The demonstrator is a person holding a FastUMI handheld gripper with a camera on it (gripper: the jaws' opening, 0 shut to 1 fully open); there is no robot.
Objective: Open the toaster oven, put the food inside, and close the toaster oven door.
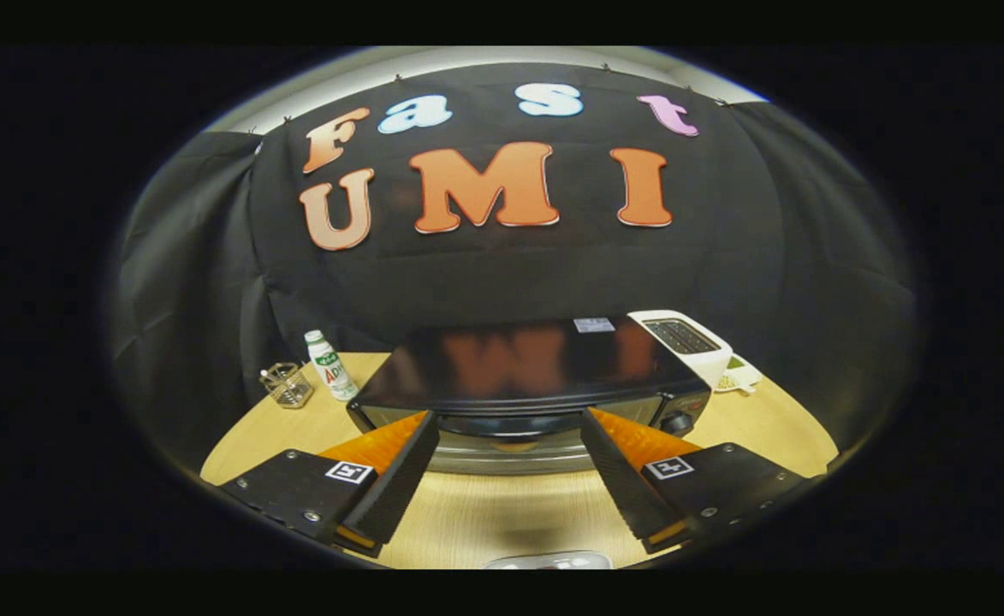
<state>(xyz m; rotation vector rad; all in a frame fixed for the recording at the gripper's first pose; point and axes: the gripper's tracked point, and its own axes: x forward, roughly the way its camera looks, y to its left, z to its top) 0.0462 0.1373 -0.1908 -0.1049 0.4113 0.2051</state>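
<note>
Hovering claw (510, 428) spread wide, holding nothing | toaster oven (527, 376) just ahead (door closed)

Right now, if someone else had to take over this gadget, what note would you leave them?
Gripper: fingers open, holding nothing, aimed at the oven front.
Black glossy-topped toaster oven: on the round wooden table, just ahead of the fingers; door looks closed.
Food: something pale lies on the table below the fingers, too cropped to identify.
Done: nothing visible yet.
Left: open door, load food, close door.
</note>
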